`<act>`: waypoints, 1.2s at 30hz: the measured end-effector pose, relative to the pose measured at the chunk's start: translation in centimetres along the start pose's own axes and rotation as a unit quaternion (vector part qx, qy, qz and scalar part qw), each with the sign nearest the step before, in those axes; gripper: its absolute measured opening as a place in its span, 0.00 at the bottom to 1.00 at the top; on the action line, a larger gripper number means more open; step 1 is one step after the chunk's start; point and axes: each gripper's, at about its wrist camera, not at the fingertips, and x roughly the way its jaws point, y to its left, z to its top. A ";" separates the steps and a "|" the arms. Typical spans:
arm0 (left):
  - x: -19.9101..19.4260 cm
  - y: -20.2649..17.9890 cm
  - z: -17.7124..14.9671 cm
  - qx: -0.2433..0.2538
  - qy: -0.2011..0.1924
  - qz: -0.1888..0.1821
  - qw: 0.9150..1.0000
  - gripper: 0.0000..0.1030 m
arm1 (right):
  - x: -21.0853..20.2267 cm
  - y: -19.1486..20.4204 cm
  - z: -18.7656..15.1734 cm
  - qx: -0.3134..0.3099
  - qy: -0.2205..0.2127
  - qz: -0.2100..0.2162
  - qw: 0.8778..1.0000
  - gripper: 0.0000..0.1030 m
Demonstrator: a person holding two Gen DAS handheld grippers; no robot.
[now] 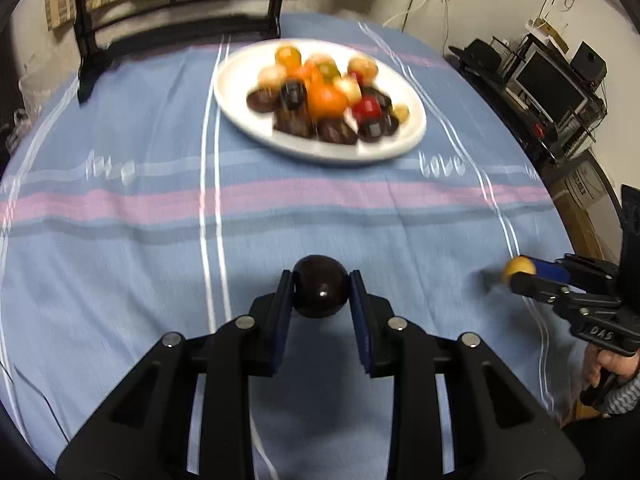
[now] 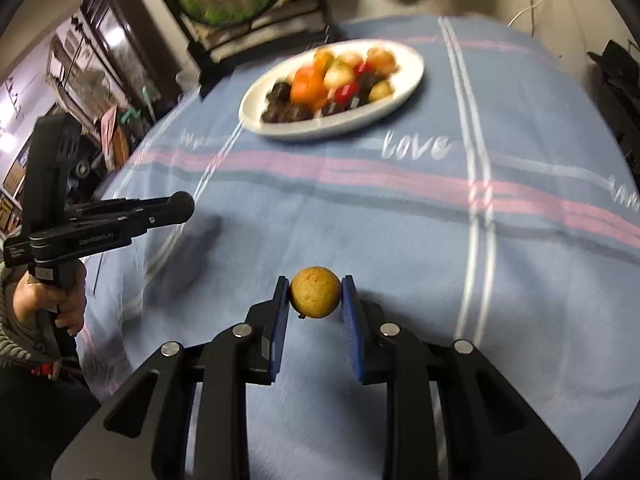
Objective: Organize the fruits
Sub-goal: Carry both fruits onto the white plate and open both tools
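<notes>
Black linkages and blue-padded fingers (image 1: 362, 320) fill the near edge of the left wrist view, where the left gripper (image 1: 321, 286) is closed on a dark round fruit (image 1: 320, 286), pinched near the fingertips and lifted clear of the striped blue tablecloth (image 1: 120, 260). Likewise the right gripper (image 2: 315, 292) is clamped around a small yellow fruit (image 2: 315, 292), held at its widest part between the pad tips. Both fruits seem held aloft for carrying, well apart from the white plate (image 1: 240, 112) farther across the table, which holds a blurred heap of orange, red, pale and dark fruits (image 1: 324, 96). Whether these two pieces are coming from it or going to it cannot be told.
</notes>
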 end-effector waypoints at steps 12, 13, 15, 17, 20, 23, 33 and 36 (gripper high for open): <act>4.3 2.8 14.5 0.010 -0.047 0.021 0.999 0.28 | 3.4 -2.7 13.5 -0.024 -0.064 -0.009 0.998 0.26; 4.9 2.7 15.3 0.012 -0.048 0.021 0.999 0.28 | 4.0 -3.0 14.4 -0.025 -0.065 -0.010 0.998 0.26; 6.3 2.7 17.1 0.015 -0.050 0.018 0.998 0.28 | 5.3 -3.7 15.9 -0.023 -0.066 -0.012 0.997 0.26; 8.0 2.6 18.7 0.018 -0.051 0.014 0.998 0.28 | 6.3 -4.5 16.9 -0.017 -0.067 -0.011 0.998 0.26; 10.1 2.5 20.4 0.020 -0.049 0.010 0.999 0.28 | 7.9 -5.4 18.2 -0.010 -0.068 -0.009 0.998 0.26; 12.1 2.7 21.5 0.020 -0.041 0.012 0.999 0.28 | 9.5 -6.1 19.4 -0.008 -0.067 -0.013 0.998 0.26; 11.7 3.3 21.2 0.003 -0.050 0.019 0.999 0.55 | 9.7 -4.8 20.0 -0.041 -0.106 -0.050 0.992 0.64; 9.5 3.7 19.7 -0.009 -0.054 0.018 0.998 0.60 | 8.6 -4.2 18.7 -0.031 -0.104 -0.038 0.993 0.64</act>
